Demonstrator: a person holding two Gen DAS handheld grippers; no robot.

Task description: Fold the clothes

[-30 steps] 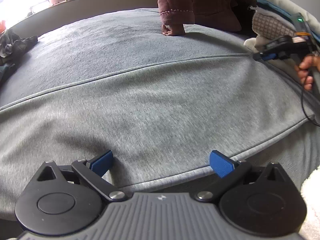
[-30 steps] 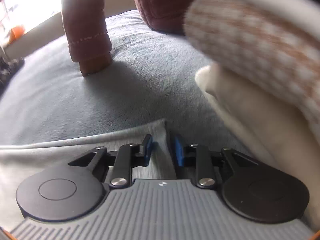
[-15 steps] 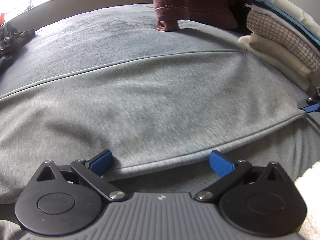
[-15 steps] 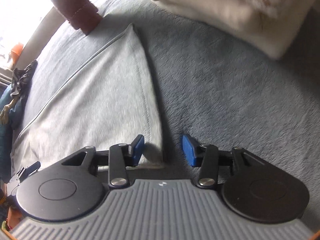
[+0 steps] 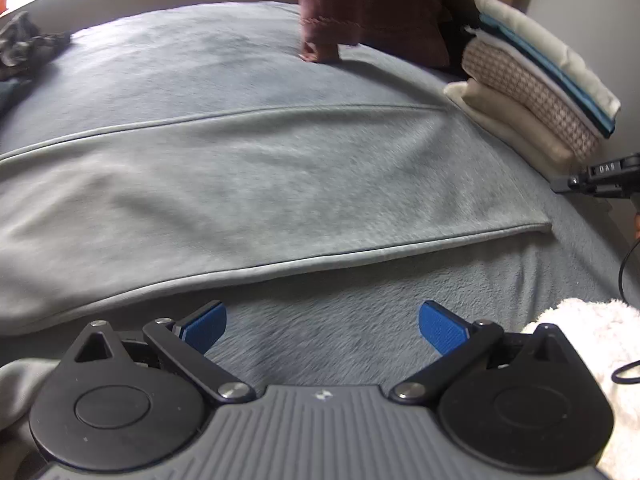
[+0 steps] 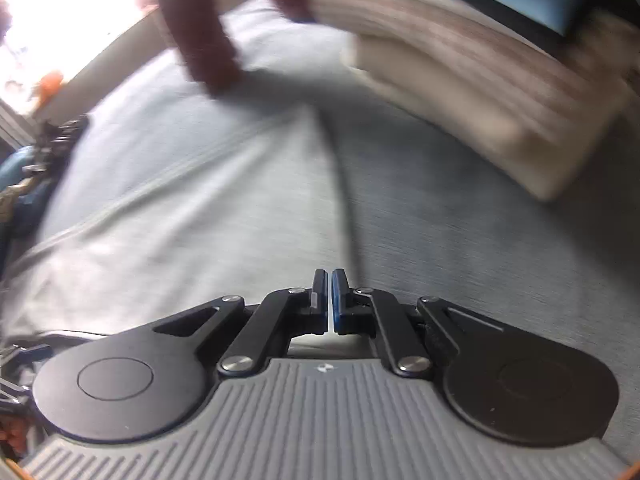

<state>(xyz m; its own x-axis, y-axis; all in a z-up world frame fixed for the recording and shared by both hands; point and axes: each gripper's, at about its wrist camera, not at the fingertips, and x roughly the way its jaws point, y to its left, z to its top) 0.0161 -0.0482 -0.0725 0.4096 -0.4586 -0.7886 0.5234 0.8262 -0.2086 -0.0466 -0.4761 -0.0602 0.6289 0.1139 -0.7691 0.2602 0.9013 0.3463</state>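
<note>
While it lies flat across the middle of the bed [image 5: 360,336], the light grey garment [image 5: 256,184] shows a piped seam running from nine o'clock toward two o'clock in the left wrist view, and its near hem runs just beyond the left gripper [image 5: 322,326]. That gripper hangs over bare blue-grey bedding at six o'clock, its blue pads spread wide with nothing between them. In the right wrist view the garment [image 6: 208,208] fills the left half of the frame, its edge running up toward twelve o'clock. The right gripper [image 6: 329,300] sits at six o'clock with its pads pressed together; the picture is blurred, but no cloth seems to be caught between them. At two o'clock in the left view a stack of folded clothes [image 5: 536,92] rests on the bed, cream at the bottom, checked above, blue and white on top. At twelve o'clock a person's maroon sleeve [image 5: 320,12] comes down to the bed. A dark crumpled heap [image 5: 28,44] lies at ten o'clock.
</note>
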